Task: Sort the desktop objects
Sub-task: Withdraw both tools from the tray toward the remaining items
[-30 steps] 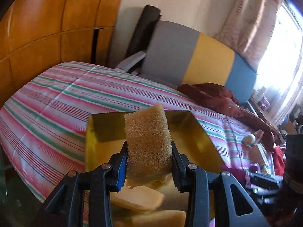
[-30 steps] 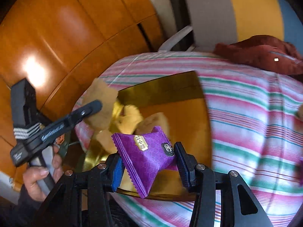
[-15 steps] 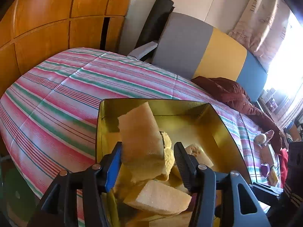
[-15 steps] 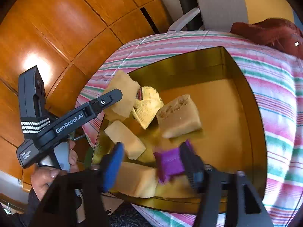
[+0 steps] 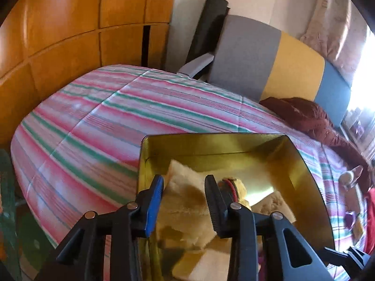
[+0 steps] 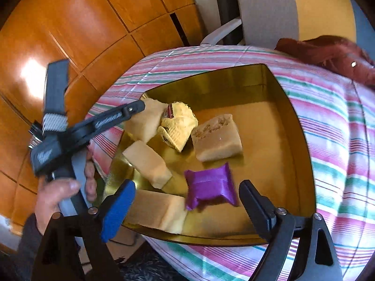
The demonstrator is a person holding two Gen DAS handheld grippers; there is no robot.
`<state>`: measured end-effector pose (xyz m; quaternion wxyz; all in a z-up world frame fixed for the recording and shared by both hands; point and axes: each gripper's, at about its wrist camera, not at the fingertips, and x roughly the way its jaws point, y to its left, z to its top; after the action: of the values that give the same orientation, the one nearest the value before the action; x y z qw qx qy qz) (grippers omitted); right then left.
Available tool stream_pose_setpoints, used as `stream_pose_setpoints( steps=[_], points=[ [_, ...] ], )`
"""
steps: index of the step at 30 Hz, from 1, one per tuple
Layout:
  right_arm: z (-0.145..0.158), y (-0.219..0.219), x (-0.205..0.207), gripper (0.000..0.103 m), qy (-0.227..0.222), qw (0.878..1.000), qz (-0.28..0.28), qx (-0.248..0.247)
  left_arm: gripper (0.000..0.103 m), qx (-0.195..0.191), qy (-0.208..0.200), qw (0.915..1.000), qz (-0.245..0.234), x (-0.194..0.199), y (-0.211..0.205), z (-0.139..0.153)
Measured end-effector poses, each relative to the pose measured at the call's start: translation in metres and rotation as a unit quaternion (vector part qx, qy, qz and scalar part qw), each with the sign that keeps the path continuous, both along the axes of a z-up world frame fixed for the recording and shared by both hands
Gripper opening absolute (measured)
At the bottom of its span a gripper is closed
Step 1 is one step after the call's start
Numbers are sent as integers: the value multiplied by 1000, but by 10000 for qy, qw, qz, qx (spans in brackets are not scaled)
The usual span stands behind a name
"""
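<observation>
- The wooden panelling (image 6: 70,23) fills the upper left of both views. A grey, yellow and blue cushion (image 5: 269,56) stands at the upper right.
- The striped cover (image 5: 93,121), pink, green and white, spreads across the middle. A dark red cloth (image 5: 309,117) lies bunched on its right edge.
- The gold tray (image 6: 302,140) sits on the striped cover, low in the left view and central in the right view.
- The right gripper (image 6: 186,185) hangs over the tray's near edge. Its jaws stand wide apart and have just been opening.
- The left gripper (image 5: 184,179) reaches into the tray's upper left corner, held by a hand (image 6: 54,196) at the lower left. Its jaws are drawn close together and have just been closing. A pale sponge (image 5: 185,194) shows in the gap, but blur hides whether the pads press it. The white lettering on its arm is too smeared to read.
- Three more sponge blocks lie loose in the tray: a large sponge (image 6: 216,138) at centre, a slim sponge (image 6: 147,164) to its left, and a long sponge (image 6: 159,210) against the near rim.
- The purple packet (image 6: 211,187) lies on the tray floor between the right gripper's fingers, touching neither pad. Its print is blurred.
- A crumpled yellow cloth (image 6: 179,124) rests just left of the large sponge.
</observation>
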<state>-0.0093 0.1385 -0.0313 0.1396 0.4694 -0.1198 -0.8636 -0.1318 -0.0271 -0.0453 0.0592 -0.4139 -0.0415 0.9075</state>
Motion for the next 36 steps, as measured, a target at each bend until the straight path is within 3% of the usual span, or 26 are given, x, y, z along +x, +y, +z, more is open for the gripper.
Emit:
stream_pose_setpoints(
  steps=[4, 8, 11, 19, 30, 32, 36],
  points=[
    [0, 1, 1, 90, 17, 9999, -34, 93, 37, 139, 90, 9999, 12, -2, 4, 10],
    [3, 3, 4, 90, 109, 9999, -64, 68, 46, 269, 361, 9990, -78, 20, 1, 32],
    [5, 1, 5, 96, 261, 9996, -60, 59, 48, 203, 480, 9986, -127, 36, 2, 42],
    [10, -9, 16, 99, 689, 9961, 12, 545, 49, 186, 467, 9985, -237, 68, 4, 46],
    [39, -14, 45, 103, 1856, 9693, -343, 1578, 52, 65, 658, 9976, -196, 95, 8, 57],
    [43, -8, 48, 103, 1998, 9673, -413, 1509, 52, 64, 705, 9973, -206, 98, 9, 60],
    [45, 3, 46, 103, 1861, 9730, -418, 1299, 52, -97, 909, 9956, -185, 107, 13, 67]
  ],
)
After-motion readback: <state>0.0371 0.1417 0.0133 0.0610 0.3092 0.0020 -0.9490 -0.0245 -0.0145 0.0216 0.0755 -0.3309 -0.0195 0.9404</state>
